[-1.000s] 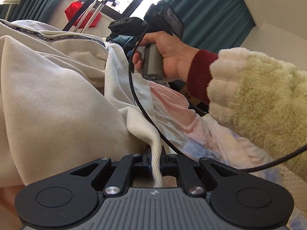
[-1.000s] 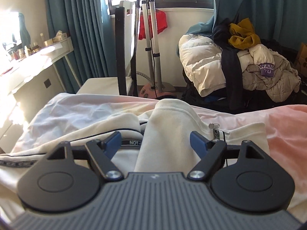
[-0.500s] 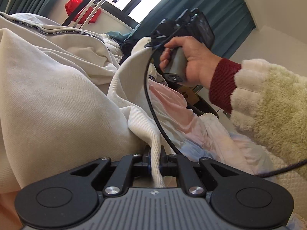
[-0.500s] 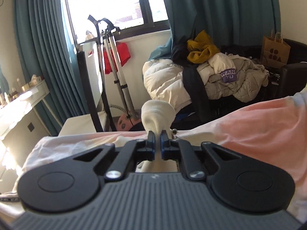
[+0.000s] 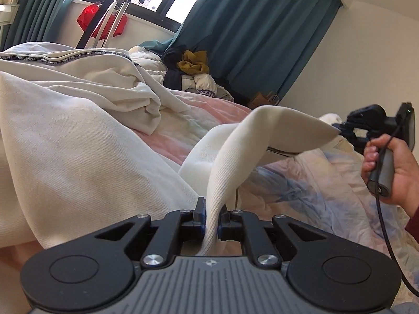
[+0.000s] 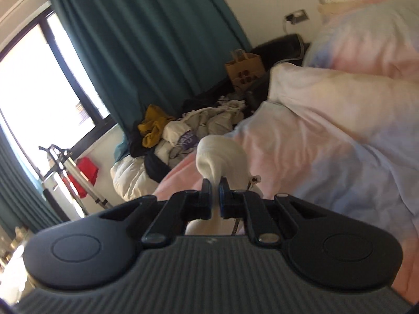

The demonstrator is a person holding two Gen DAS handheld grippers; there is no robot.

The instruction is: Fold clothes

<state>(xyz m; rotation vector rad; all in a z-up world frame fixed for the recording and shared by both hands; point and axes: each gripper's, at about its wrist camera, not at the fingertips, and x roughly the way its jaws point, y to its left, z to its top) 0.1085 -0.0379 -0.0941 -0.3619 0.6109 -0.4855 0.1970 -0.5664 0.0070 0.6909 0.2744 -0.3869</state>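
In the left wrist view the left gripper (image 5: 212, 222) pinches a ribbed edge of the cream garment (image 5: 78, 141) between its fingers (image 5: 200, 219) above the bed (image 5: 301, 191), while in the right wrist view the right gripper (image 6: 215, 198) clamps another bunched fold.

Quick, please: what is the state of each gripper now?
Left gripper: closed, holding the cream garment.
Right gripper: closed, holding another part of that garment.
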